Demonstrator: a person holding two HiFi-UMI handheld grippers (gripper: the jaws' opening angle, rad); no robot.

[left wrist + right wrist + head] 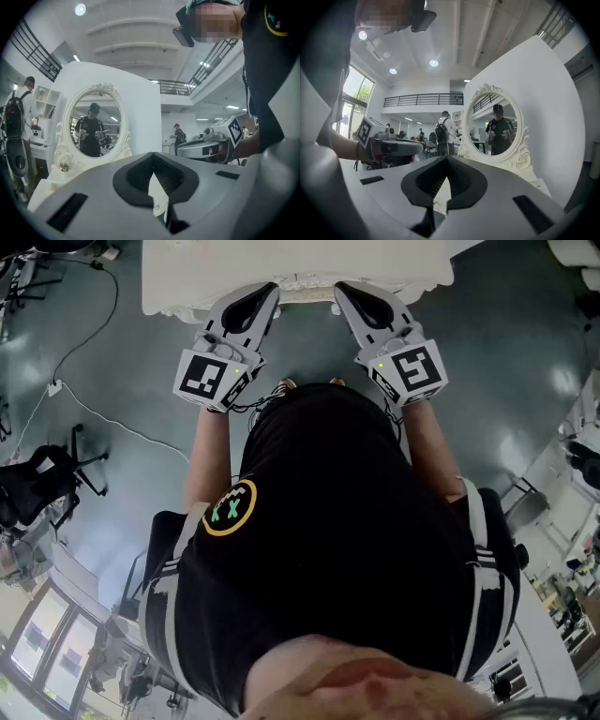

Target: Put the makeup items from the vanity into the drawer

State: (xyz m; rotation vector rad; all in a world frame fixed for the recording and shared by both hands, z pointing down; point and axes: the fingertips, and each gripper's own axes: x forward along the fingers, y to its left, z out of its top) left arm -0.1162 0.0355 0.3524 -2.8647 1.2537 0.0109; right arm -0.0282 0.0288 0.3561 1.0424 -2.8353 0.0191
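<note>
Seen from the head view, the white vanity (187,277) lies just ahead of me, and I hold both grippers up to its front edge. My left gripper (265,292) and right gripper (345,289) are side by side, each with its jaws together and nothing between them. The left gripper view has the shut jaws (153,157) pointing at the oval, ornate-framed mirror (96,124), with the right gripper (211,145) beside them. In the right gripper view the shut jaws (446,161) face the same mirror (499,129). No makeup item or drawer shows in any view.
A white panel (140,112) stands behind the mirror. A black chair (42,484) and a white cable (94,413) are on the grey floor to my left. People stand in the hall behind, one with a backpack (443,133).
</note>
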